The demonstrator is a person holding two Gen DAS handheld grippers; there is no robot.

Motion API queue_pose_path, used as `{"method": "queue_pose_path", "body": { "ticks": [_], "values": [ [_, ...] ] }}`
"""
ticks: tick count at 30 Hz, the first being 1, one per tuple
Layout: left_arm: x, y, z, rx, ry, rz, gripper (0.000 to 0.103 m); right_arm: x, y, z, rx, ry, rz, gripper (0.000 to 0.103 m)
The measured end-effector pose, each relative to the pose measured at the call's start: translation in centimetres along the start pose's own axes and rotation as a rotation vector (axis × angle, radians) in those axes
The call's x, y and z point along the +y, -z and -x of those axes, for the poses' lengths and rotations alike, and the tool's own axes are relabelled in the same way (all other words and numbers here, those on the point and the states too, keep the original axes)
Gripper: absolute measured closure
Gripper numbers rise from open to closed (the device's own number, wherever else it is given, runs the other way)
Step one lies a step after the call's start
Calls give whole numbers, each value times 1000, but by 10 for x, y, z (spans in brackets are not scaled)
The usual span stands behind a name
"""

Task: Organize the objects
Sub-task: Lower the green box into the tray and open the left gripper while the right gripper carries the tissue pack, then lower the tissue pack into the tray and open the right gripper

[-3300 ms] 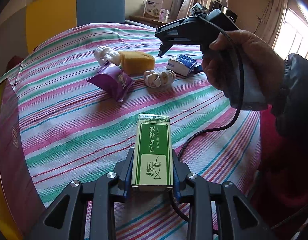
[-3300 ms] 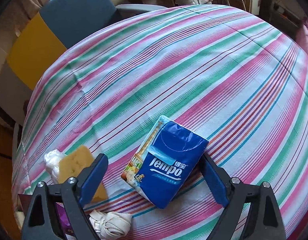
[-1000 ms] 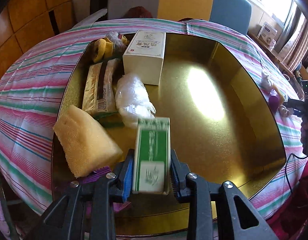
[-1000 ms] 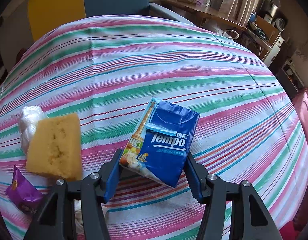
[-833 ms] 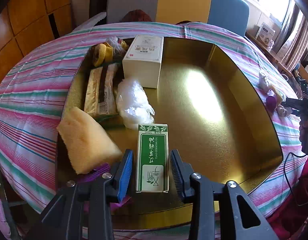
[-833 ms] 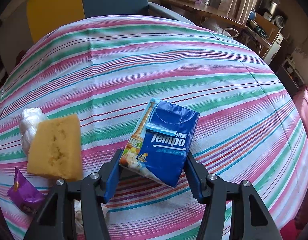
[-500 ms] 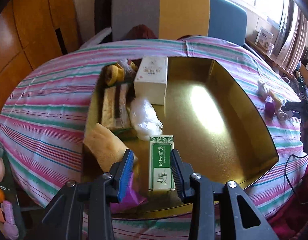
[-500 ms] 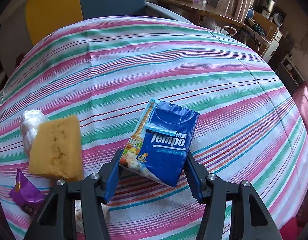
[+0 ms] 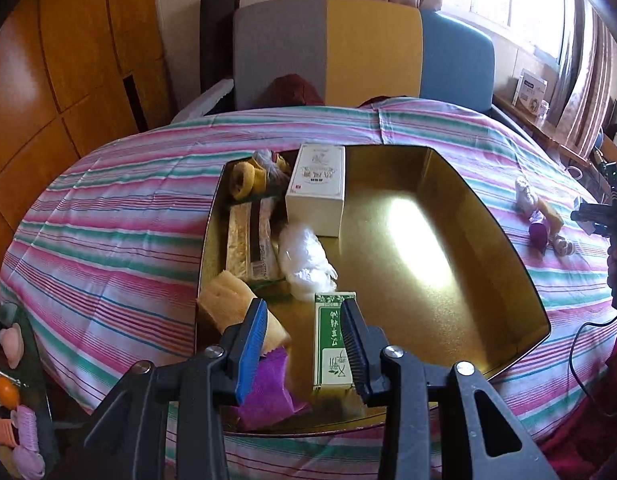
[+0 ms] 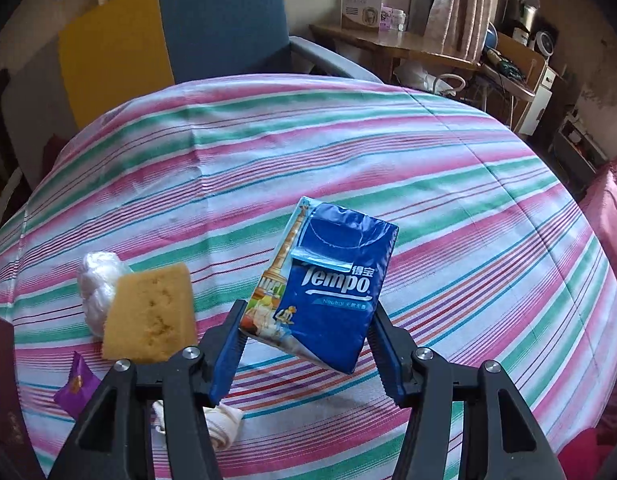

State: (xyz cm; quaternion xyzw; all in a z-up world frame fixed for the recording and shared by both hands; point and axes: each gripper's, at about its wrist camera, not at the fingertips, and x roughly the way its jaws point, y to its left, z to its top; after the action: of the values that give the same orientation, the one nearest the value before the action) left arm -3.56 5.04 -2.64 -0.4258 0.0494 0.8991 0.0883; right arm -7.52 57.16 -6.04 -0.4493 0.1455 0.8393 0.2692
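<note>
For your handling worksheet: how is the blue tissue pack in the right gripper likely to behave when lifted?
The tissue pack probably gives under the right gripper, since its wrapper looks creased. It seems light: held only by its lower end. The glossy film could slip.

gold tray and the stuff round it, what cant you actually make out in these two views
- Left wrist view: the near rim of the gold metal tray and the bottom of the green-and-white carton sit behind the left tongs.
- Left wrist view: the purple wrapper is blurred and partly covered.
- Right wrist view: the knotted white cloth is mostly behind the right tongs; the tray is out of frame.
</note>
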Motion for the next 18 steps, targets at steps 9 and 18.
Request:
{"method": "queue_pose_path", "body": {
  "ticks": [9, 18],
  "values": [
    [6, 1, 5, -22, 18, 18, 65, 58, 9, 67, -85, -156, 157, 44],
    [16, 5, 10, -36, 29, 47, 65, 153, 51, 141, -134, -377, 400, 44]
  ]
}}
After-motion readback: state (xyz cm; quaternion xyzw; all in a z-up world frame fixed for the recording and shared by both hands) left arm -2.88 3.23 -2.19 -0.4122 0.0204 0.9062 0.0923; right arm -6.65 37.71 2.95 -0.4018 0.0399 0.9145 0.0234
